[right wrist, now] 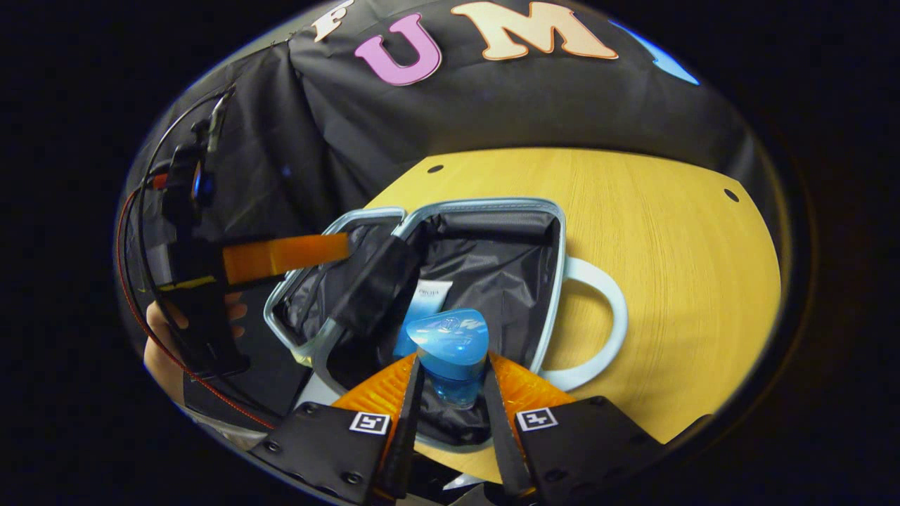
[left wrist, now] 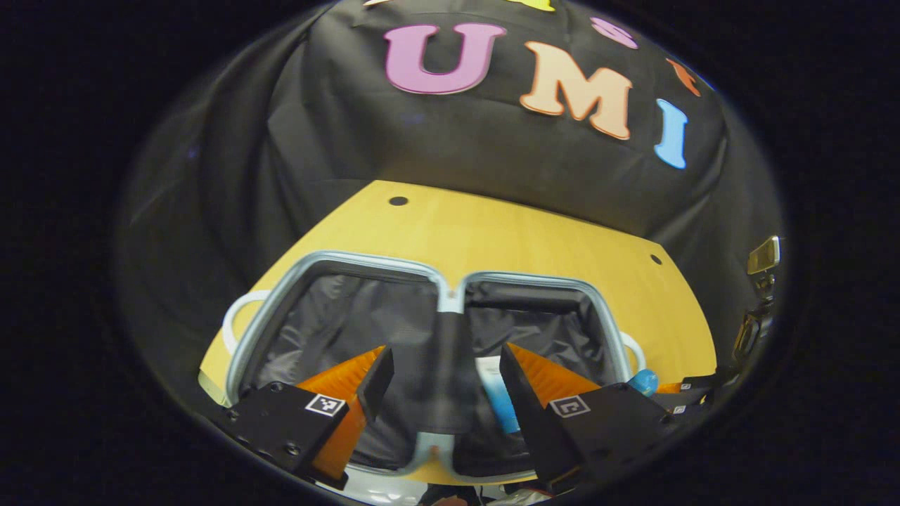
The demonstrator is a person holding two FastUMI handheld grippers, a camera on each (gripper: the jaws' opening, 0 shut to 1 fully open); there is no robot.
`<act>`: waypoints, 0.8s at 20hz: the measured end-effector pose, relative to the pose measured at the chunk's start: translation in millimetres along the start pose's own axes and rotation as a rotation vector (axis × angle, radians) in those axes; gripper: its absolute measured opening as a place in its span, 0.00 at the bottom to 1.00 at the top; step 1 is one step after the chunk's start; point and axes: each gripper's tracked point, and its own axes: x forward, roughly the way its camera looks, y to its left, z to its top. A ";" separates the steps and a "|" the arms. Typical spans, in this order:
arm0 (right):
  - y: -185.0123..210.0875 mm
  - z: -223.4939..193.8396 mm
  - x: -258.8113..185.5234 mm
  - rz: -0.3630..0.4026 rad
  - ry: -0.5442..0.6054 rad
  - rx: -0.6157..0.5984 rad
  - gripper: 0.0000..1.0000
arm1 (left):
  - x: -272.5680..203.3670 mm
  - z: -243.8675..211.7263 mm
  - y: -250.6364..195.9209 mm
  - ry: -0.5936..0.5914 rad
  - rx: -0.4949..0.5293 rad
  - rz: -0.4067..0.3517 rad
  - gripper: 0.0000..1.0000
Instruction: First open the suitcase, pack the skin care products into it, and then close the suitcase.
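Observation:
The suitcase [left wrist: 450,299] lies open on the table, two halves with pale blue rims and black lining. A white and blue tube [left wrist: 494,390] lies in its right half; the right gripper view shows the tube [right wrist: 427,303] there too. My left gripper [left wrist: 446,358] hangs open over the middle hinge with nothing between its fingers. My right gripper [right wrist: 453,365] is shut on a blue bottle [right wrist: 450,348] with a triangular cap, held upright above the near edge of the suitcase's [right wrist: 485,211] right half. The bottle's cap [left wrist: 643,381] peeks out at the right of the left gripper view.
The yellow wooden table [right wrist: 668,246] extends behind and to the right of the suitcase. A white handle [right wrist: 598,323] juts from the suitcase's right side, another handle [left wrist: 235,316] from its left. A hand [right wrist: 162,351] holds the left gripper [right wrist: 281,256] over the left half.

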 end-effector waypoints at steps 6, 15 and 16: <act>19.0 45.7 9.0 -0.030 -0.127 0.024 0.68 | -8.2 14.1 94.6 -0.029 -0.095 0.078 0.90; 34.4 89.7 -6.5 -0.096 -0.274 -0.031 0.98 | 2.3 23.5 215.7 -0.046 -0.194 0.207 0.90; 33.8 92.8 -7.6 -0.104 -0.280 -0.039 0.98 | 8.3 19.9 227.4 -0.033 -0.212 0.215 0.90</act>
